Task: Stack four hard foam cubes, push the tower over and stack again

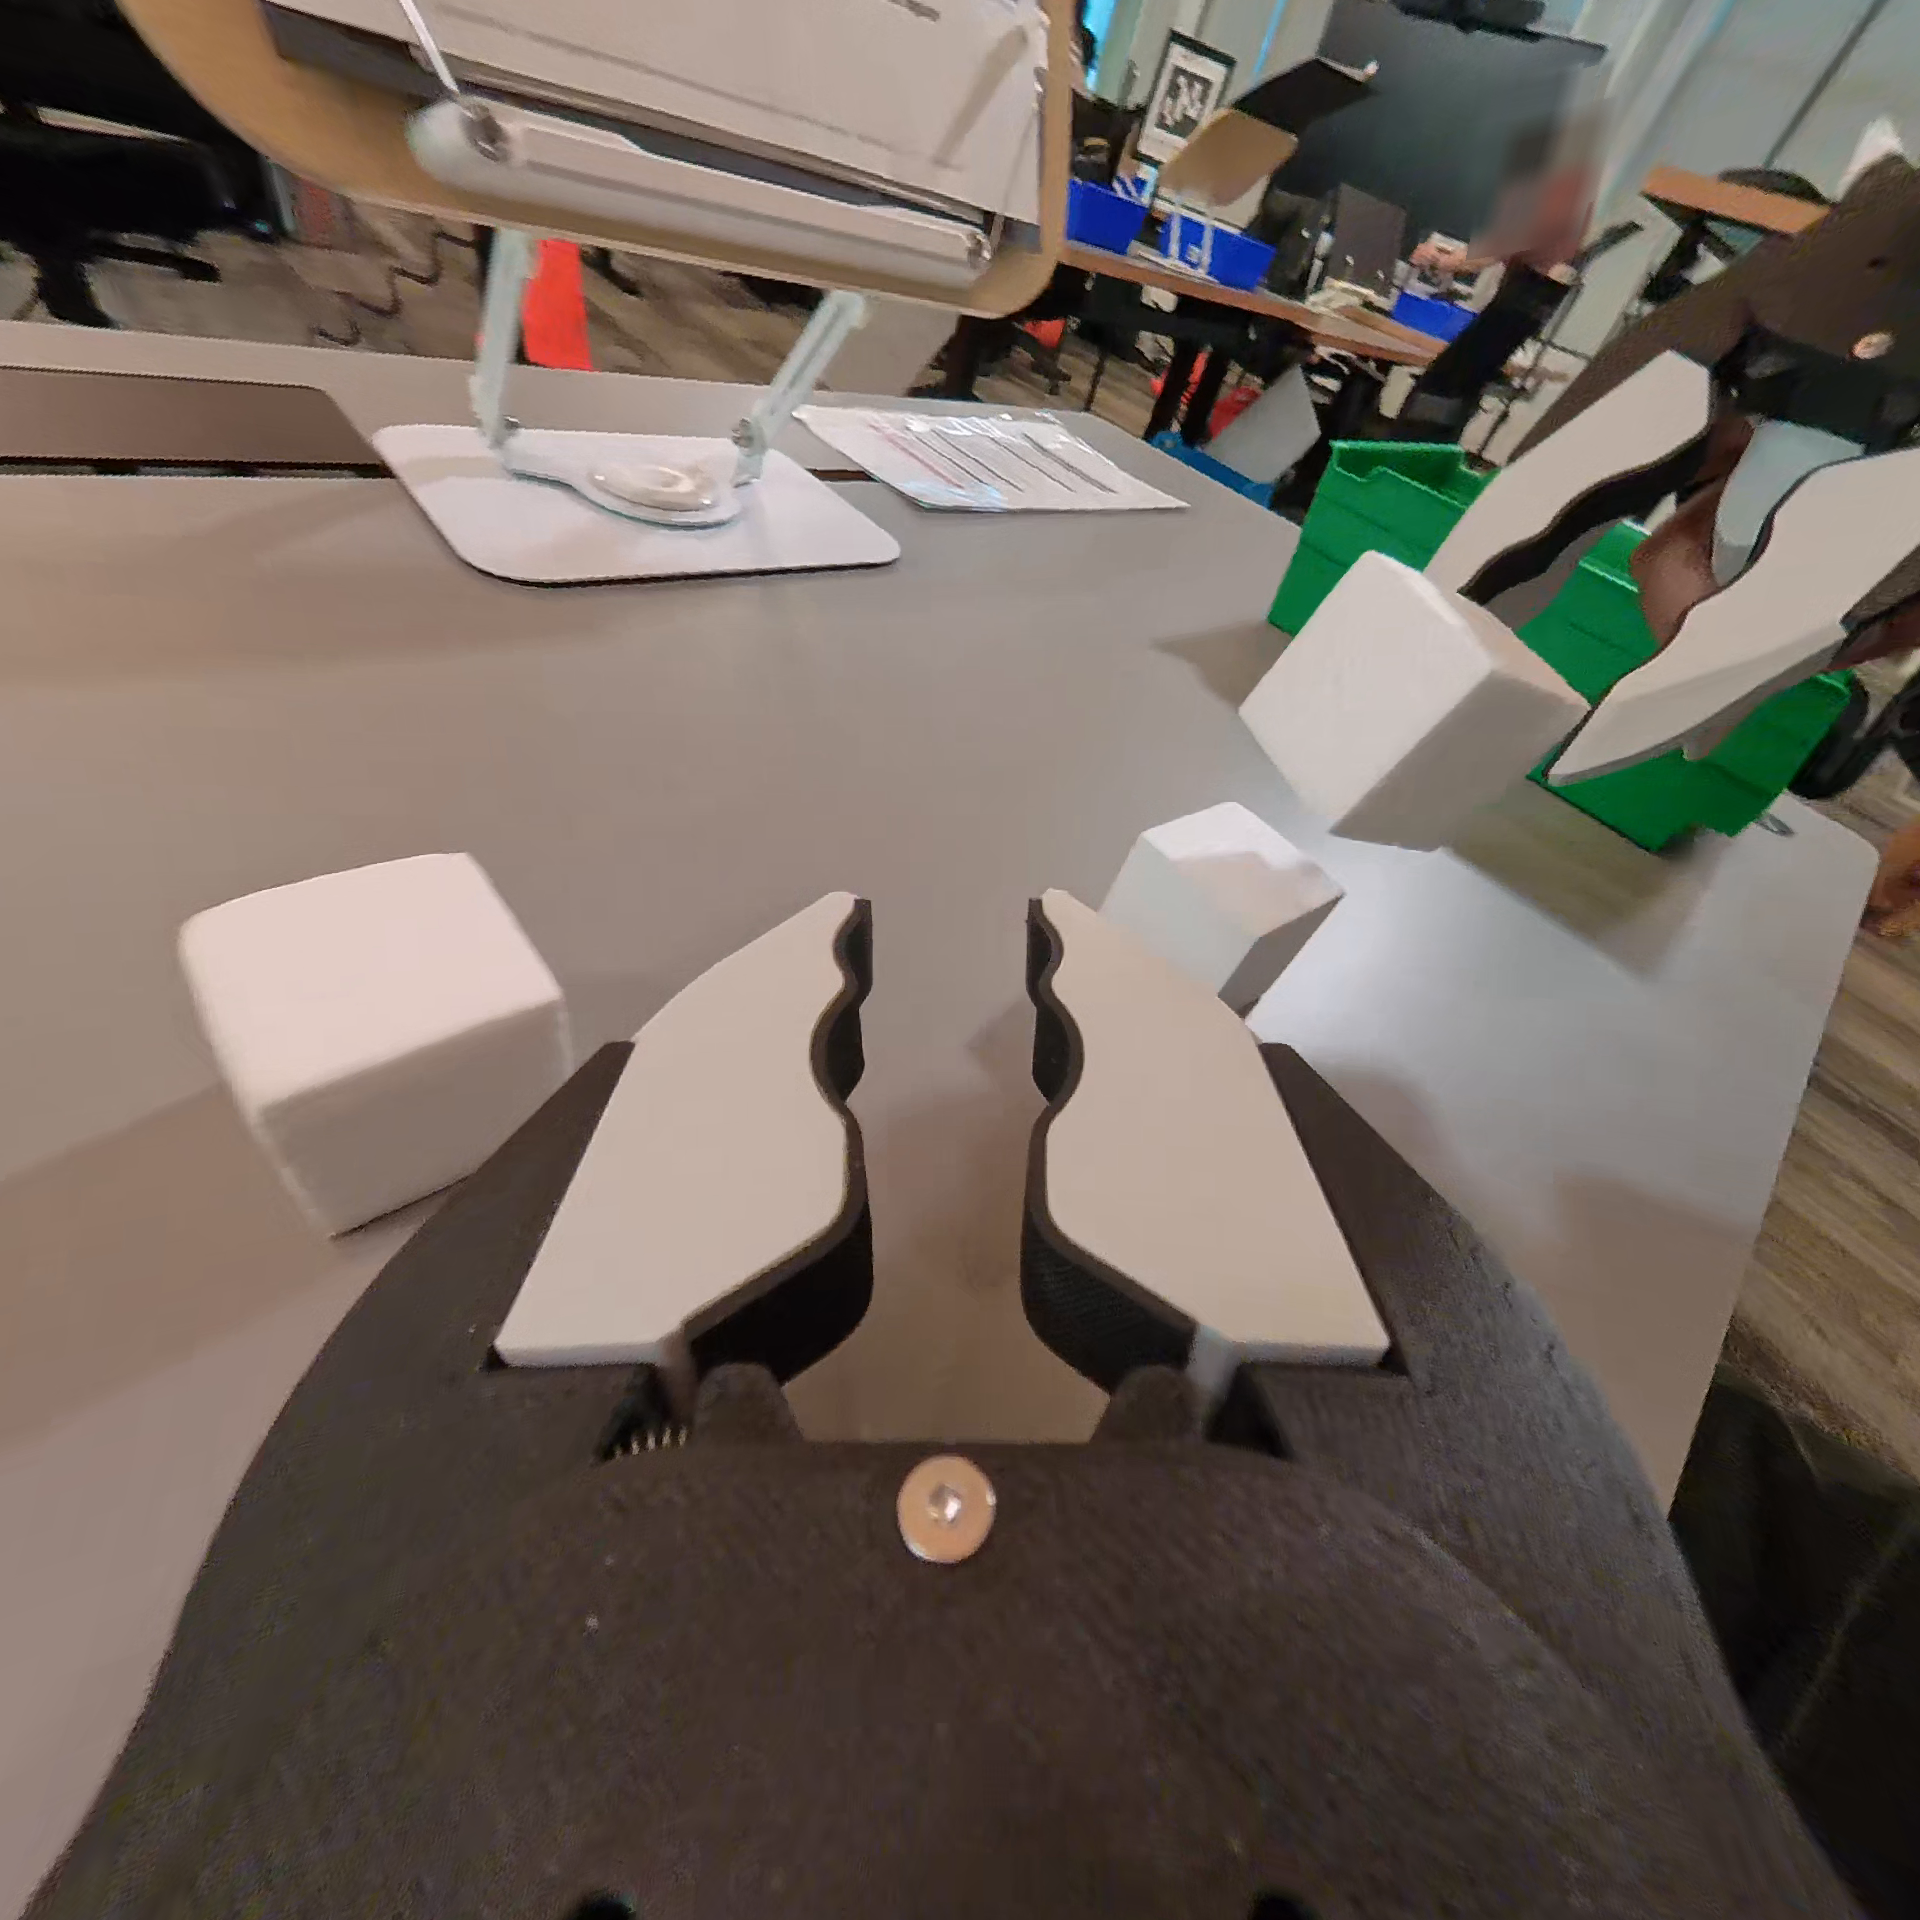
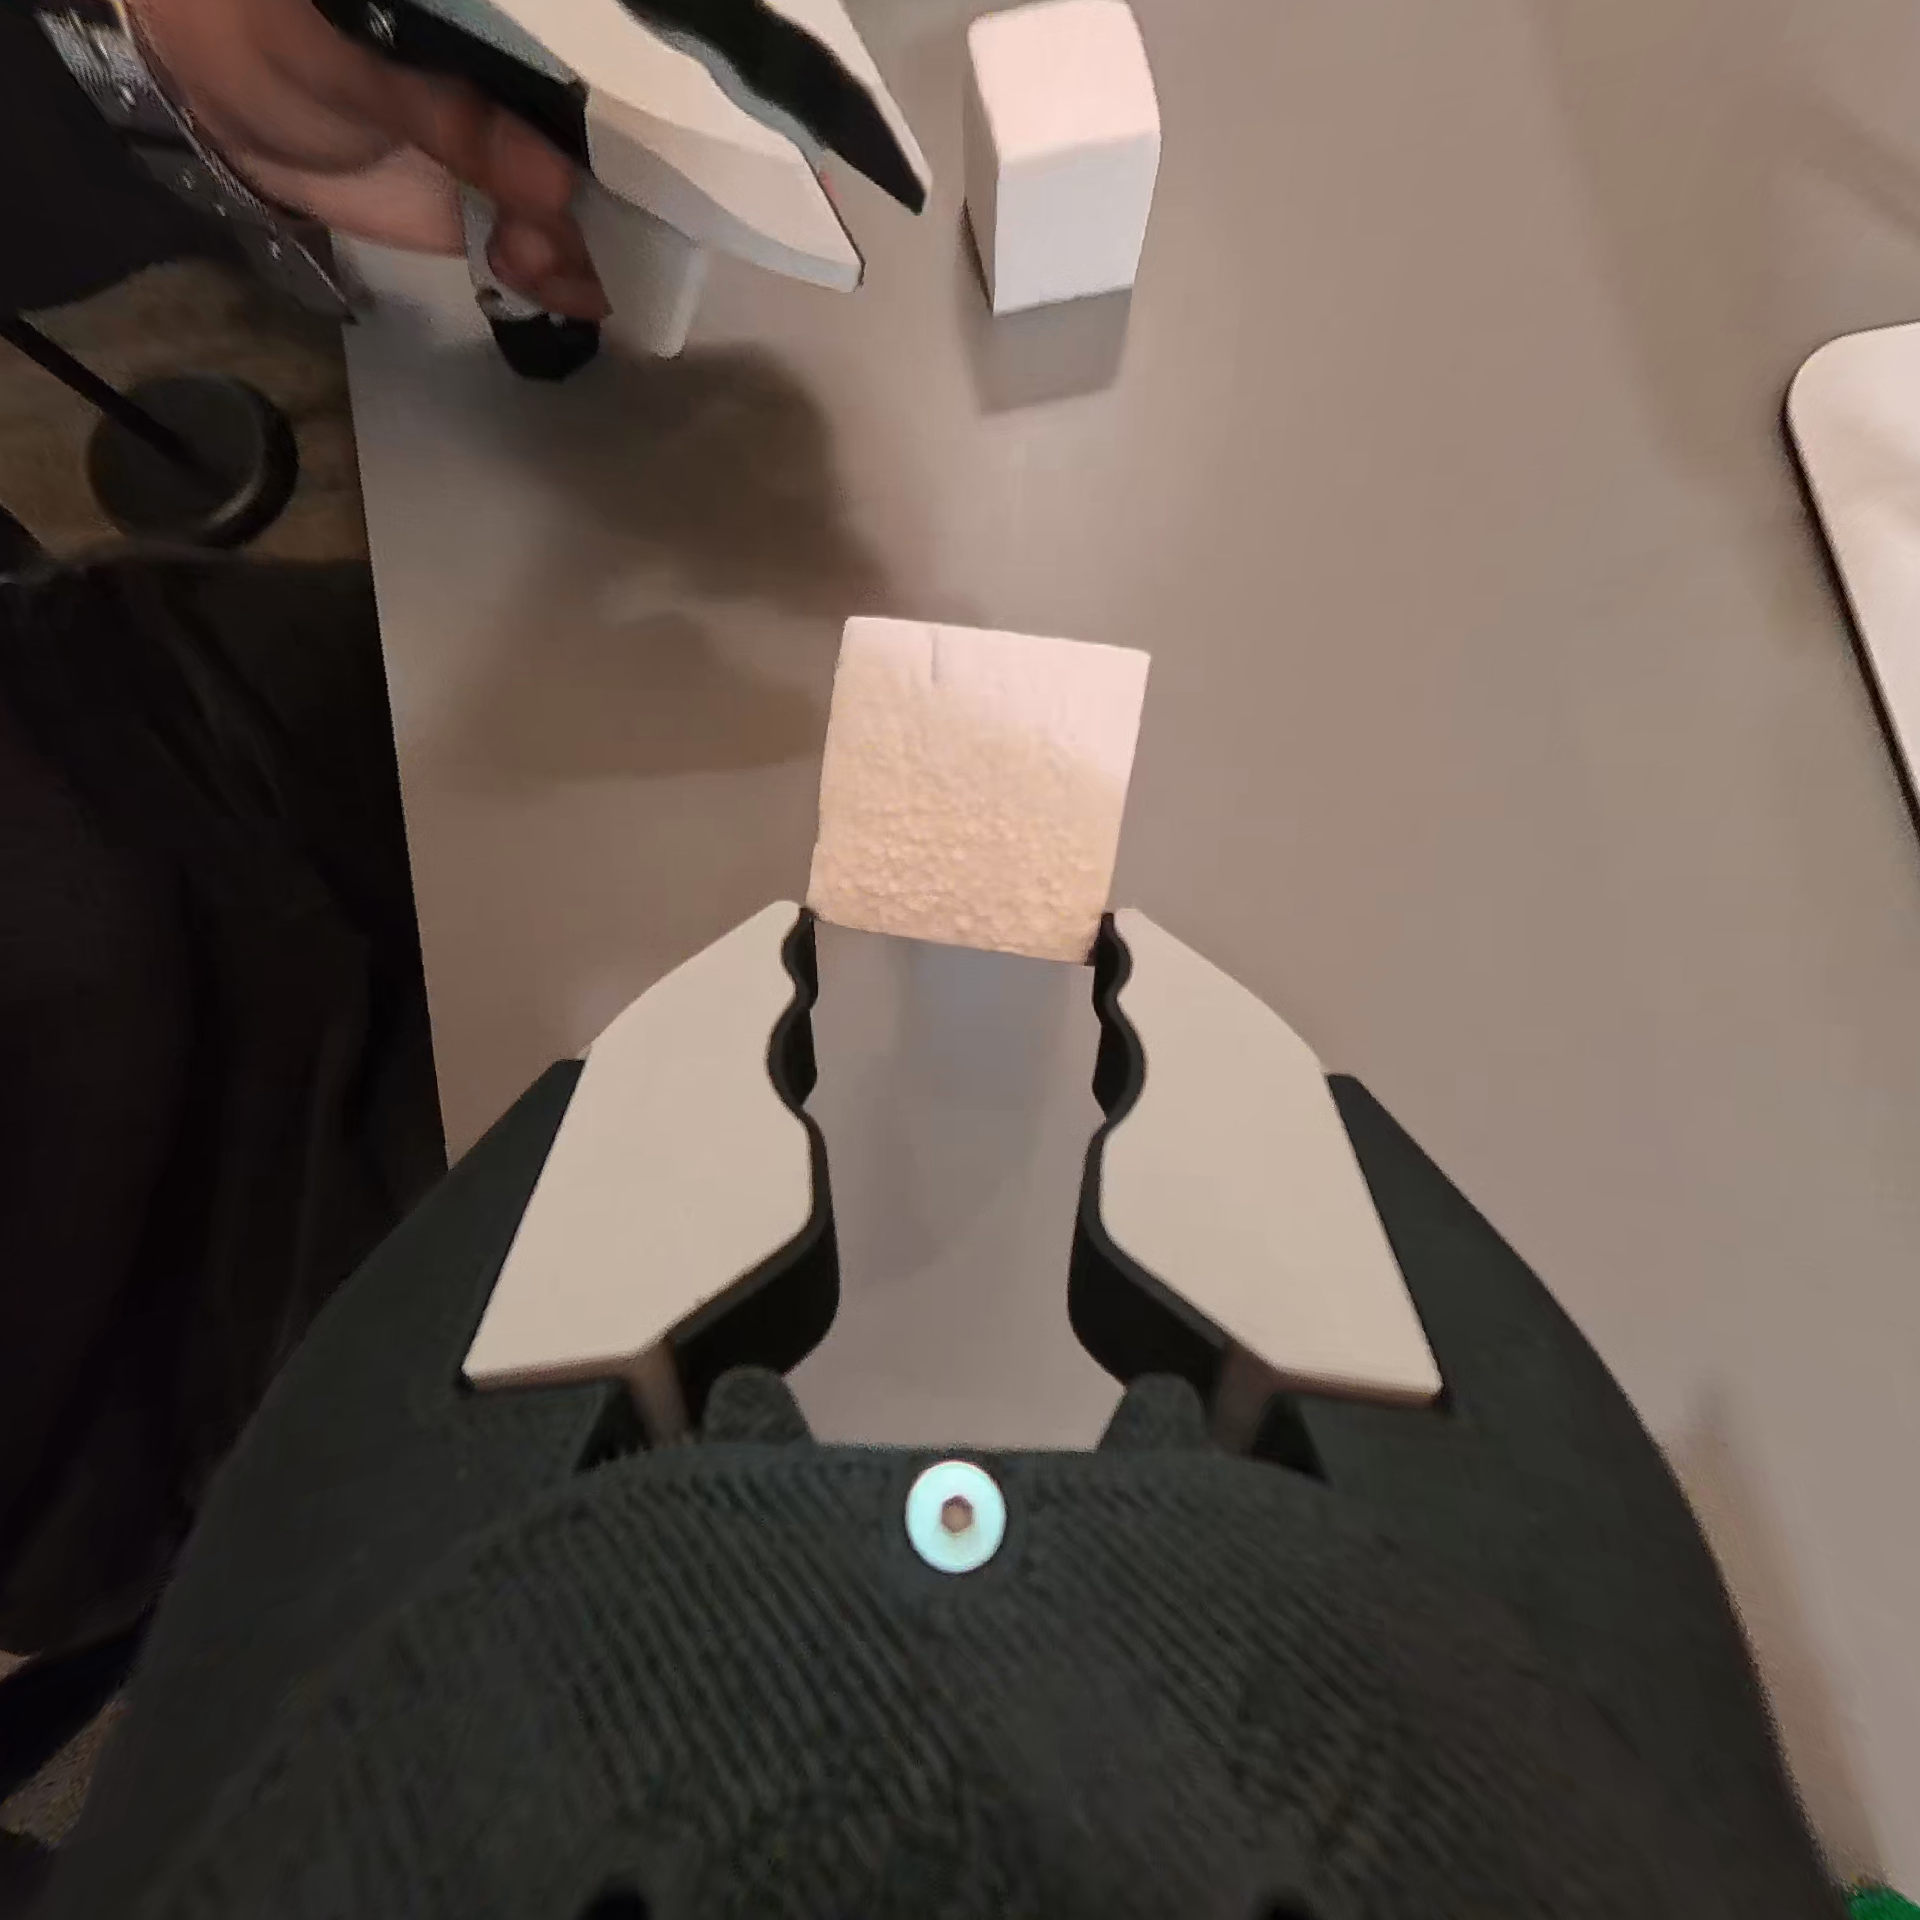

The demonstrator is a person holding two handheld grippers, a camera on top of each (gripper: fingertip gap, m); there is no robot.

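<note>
My right gripper is shut on a white foam cube, pinched at the fingertips. In the left wrist view that cube hangs tilted above the grey table in the right gripper. My left gripper is open and empty, low over the table. A second white foam cube sits on the table to its left, also in the right wrist view. A third white block stands just beyond its right finger. The left gripper shows at the top left of the right wrist view, held by a hand.
A laptop stand with a white base carries a laptop at the back of the table. A clear packet on paper lies beside it. Green bins stand past the table's right edge. A person stands far back. Across from one pair of fingers to the other is roughly 15 centimetres.
</note>
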